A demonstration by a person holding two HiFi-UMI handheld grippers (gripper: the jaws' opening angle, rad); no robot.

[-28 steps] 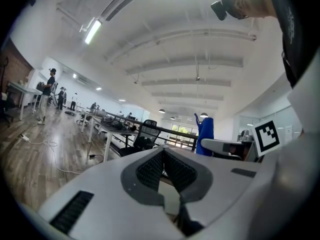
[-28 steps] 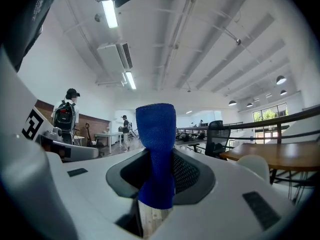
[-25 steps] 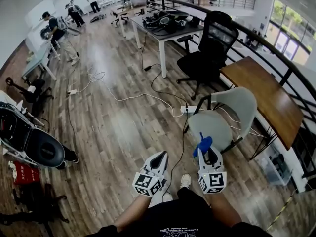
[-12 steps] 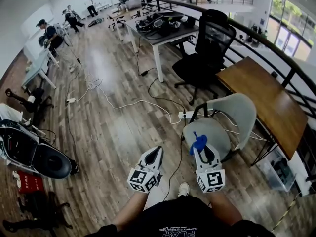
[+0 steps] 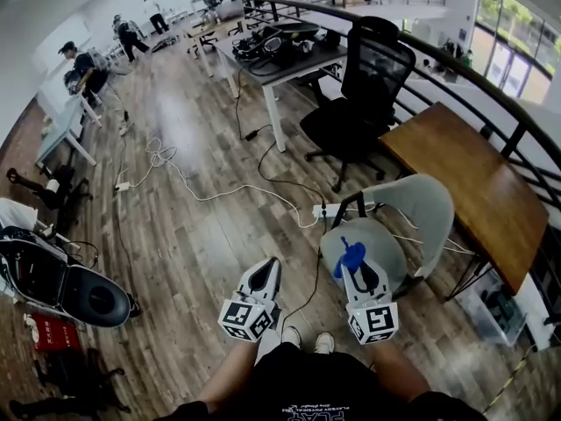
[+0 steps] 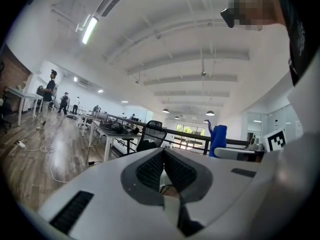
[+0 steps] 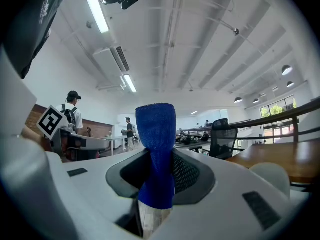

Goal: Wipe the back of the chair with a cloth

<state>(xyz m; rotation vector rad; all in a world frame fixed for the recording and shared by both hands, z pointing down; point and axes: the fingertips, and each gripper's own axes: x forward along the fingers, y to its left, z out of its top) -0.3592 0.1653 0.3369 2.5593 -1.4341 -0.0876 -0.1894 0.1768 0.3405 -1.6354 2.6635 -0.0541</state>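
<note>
Cloth point(image 7: 156, 154) matt knit; floor point(image 5: 202, 235) v. glossy wood

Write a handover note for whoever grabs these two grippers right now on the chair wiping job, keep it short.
Left gripper: jaws shut together, nothing in them.
Right gripper: shut on the blue fabric cloth, which sticks up out of the jaws.
The pale grey plastic chair with dark legs stands just ahead on the right, beside the brown wooden table.
Done: cloth is in hand.
Left: bring the cloth to the chair's backrest and wipe it; no contact yet.
</note>
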